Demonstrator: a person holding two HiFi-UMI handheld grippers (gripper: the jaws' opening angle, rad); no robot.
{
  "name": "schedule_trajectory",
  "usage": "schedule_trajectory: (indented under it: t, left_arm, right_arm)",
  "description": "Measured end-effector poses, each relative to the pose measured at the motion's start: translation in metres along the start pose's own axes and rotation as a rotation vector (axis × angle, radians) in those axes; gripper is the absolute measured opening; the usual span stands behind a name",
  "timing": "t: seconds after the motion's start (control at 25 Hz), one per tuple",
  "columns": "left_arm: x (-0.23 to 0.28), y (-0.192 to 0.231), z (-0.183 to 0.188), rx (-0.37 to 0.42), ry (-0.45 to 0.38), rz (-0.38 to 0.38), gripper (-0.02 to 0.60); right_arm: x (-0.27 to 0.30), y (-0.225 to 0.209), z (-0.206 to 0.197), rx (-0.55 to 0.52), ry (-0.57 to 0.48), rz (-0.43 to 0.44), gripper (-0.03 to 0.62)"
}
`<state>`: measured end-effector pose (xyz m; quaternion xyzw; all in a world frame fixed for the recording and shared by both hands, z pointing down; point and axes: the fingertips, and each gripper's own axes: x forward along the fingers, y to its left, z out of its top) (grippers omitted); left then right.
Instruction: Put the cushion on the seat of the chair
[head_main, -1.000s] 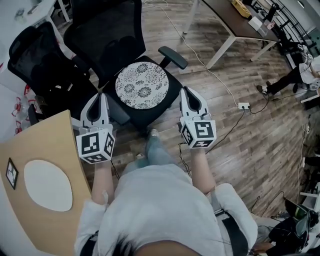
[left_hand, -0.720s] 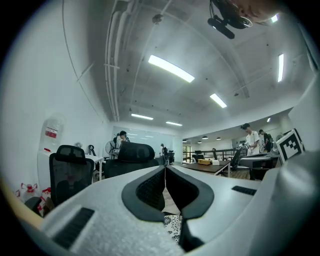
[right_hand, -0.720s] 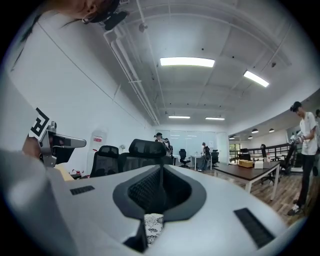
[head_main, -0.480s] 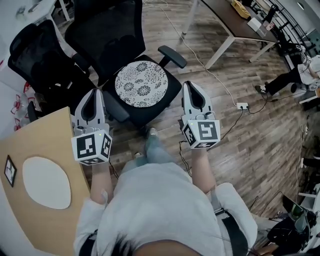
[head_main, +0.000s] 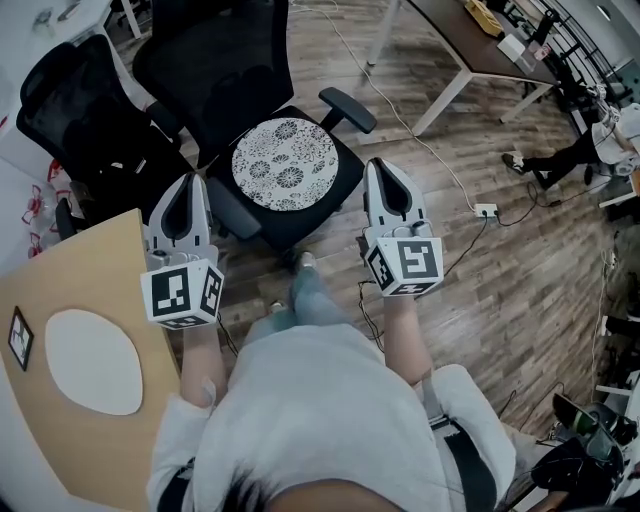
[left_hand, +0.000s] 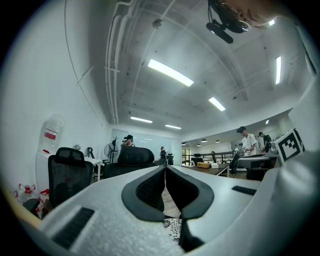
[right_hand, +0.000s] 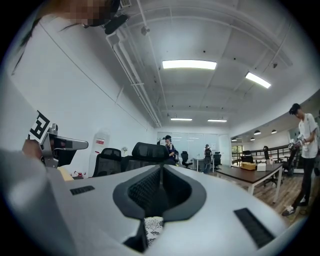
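Observation:
A round cushion with a black-and-white flower pattern lies flat on the seat of the black office chair. My left gripper hovers at the seat's left front corner, level, jaws shut and empty. My right gripper hangs at the seat's right side, near the armrest, jaws shut and empty too. Neither touches the cushion. In the left gripper view the tips meet with a sliver of the cushion below them. The right gripper view shows closed tips and a bit of cushion underneath.
A second black mesh chair stands left of the first. A light wooden table with a white oval patch is at the lower left. A dark desk stands at the upper right, cables and a power strip on the wooden floor. People are at the far right.
Both grippers have risen and drawn slightly back from the chair seat toward me. The cushion stays lying on the seat.

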<state>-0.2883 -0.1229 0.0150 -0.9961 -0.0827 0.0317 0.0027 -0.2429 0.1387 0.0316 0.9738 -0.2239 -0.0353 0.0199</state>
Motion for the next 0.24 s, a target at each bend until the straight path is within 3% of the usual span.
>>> schedule_trajectory:
  t: [0.24]
  left_arm:
    - [0.0006,0.0035,-0.0032,-0.006,0.009,0.0,0.012]
  right_arm:
    - [0.0021,0.0038,-0.0008,0.001,0.001,-0.001,0.02]
